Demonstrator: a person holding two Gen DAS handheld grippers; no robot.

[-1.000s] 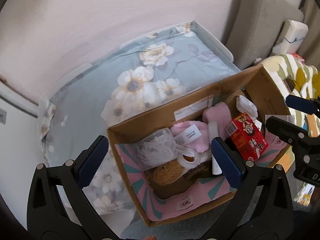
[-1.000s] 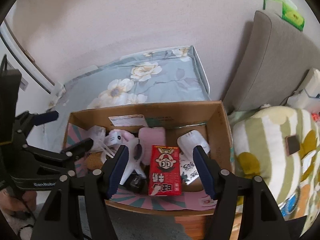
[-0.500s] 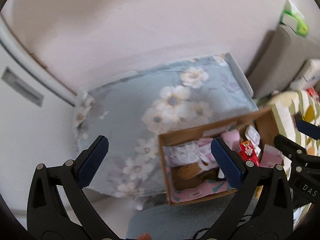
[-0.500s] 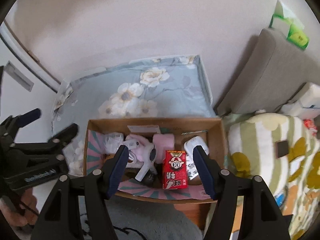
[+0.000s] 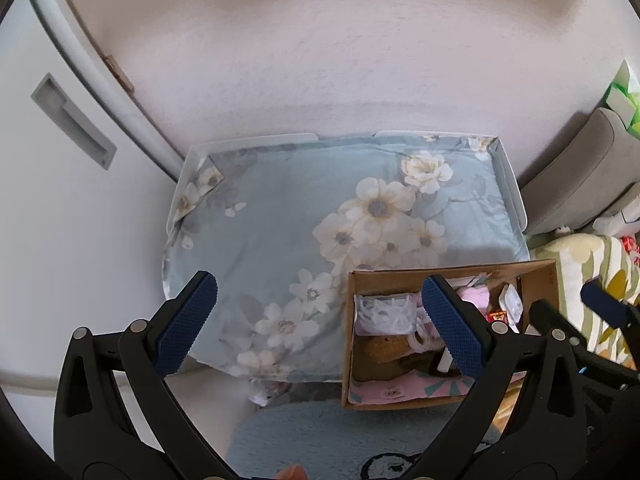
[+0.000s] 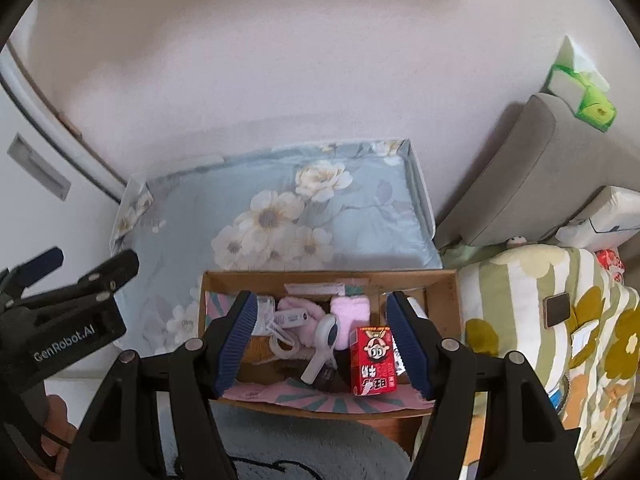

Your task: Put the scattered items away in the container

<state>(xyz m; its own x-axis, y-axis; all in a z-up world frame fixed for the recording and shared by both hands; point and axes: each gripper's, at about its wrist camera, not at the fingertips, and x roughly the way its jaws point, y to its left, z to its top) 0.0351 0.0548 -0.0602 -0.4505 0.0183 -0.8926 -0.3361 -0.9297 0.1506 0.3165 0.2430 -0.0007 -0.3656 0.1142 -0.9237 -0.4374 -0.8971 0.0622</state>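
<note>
A cardboard box (image 6: 440, 280) sits at the near edge of a floral blue cushion (image 6: 280, 208). It holds a red snack carton (image 6: 372, 360), pink plush items (image 6: 350, 312), a white handled tool (image 6: 322, 344), clear plastic pieces and a brown plush (image 5: 384, 354). The box also shows in the left wrist view (image 5: 348, 320). My right gripper (image 6: 322, 344) is open and empty, high above the box. My left gripper (image 5: 320, 328) is open and empty, high above the cushion (image 5: 320, 208), left of the box.
A white door with a recessed handle (image 5: 72, 120) stands at left. A grey sofa back (image 6: 532, 168) with a green tissue pack (image 6: 584, 92) is at right, with a striped floral cover (image 6: 560, 320) beside the box. A grey rug (image 5: 340, 440) lies below.
Both grippers have risen and pulled back from the box, which now looks much smaller. The left gripper has swung left over the cushion. Both stayed open.
</note>
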